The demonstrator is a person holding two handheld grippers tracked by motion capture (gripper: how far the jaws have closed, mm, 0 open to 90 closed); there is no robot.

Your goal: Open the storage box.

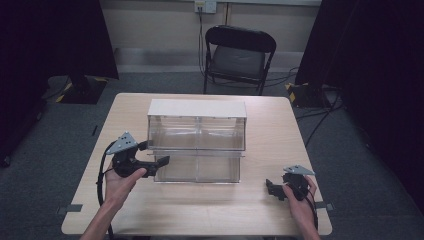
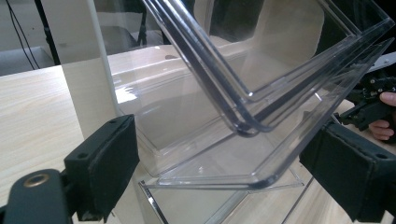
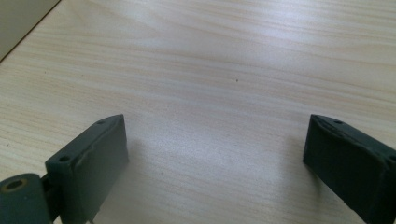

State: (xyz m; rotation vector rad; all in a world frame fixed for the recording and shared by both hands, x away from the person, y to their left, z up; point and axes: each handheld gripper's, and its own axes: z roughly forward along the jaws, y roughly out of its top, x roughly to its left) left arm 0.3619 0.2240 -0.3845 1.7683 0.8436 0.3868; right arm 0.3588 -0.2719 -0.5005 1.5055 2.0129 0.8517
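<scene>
**Clear plastic bin sat between open tongs, with a slip the main risk**

Acrylic was the worry at this moment. At the left of the worktop (image 1: 210,210), the left tongs (image 1: 152,162) were held by the person's left hand (image 1: 120,180) against the left end of the clear bin unit (image 1: 197,132), which stood mid-worktop under a pale lid. Its lower tray (image 1: 197,169) was tipped out toward the person. In the left gripper view the two black jaws stood wide apart with the tray's rounded front corner (image 2: 254,179) between them, near but not yet touching either pad, as far as could be told.

From there, I judged that closing on that curved, glossy corner could let the pads skid off, or twist the tray in its hinge; a pull made off-centre at one end could also drag the whole unit across the smooth wood.

Further right, the right tongs (image 1: 274,189) rested low over bare worktop in the right hand (image 1: 300,195), well apart from the bin, jaws spread and holding nothing, so they offered no bracing if the unit shifted.
</scene>
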